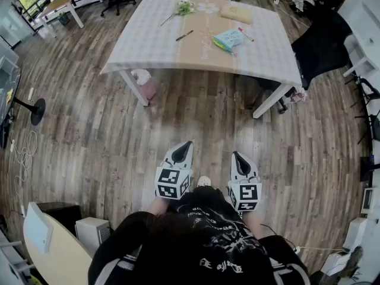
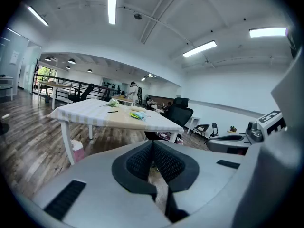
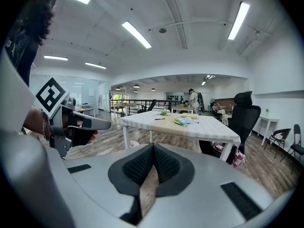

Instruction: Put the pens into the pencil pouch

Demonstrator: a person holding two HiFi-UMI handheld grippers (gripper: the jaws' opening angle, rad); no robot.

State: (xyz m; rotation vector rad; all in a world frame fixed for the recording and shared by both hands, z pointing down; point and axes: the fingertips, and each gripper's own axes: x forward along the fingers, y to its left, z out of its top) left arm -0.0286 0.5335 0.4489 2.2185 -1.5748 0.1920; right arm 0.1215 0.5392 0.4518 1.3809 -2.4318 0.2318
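Observation:
Far ahead stands a table (image 1: 154,46) with a checked cloth. On it lie a teal pencil pouch (image 1: 228,40), a black pen (image 1: 184,35) and a red-and-white pen (image 1: 246,34). Both grippers hang over the wood floor, well short of the table, close to my body. My left gripper (image 1: 187,143) is shut and holds nothing; my right gripper (image 1: 236,154) is likewise shut and empty. In the left gripper view the jaws (image 2: 153,144) meet, with the pouch (image 2: 138,115) and black pen (image 2: 112,111) small in the distance. The right gripper view shows closed jaws (image 3: 153,147) and the pouch (image 3: 183,121).
A flower sprig (image 1: 184,7) and a beige flat item (image 1: 237,12) lie at the table's far side. A black office chair (image 1: 320,46) stands at its right end, a pink bin (image 1: 145,88) under its left. A white desk (image 1: 53,248) sits at my lower left.

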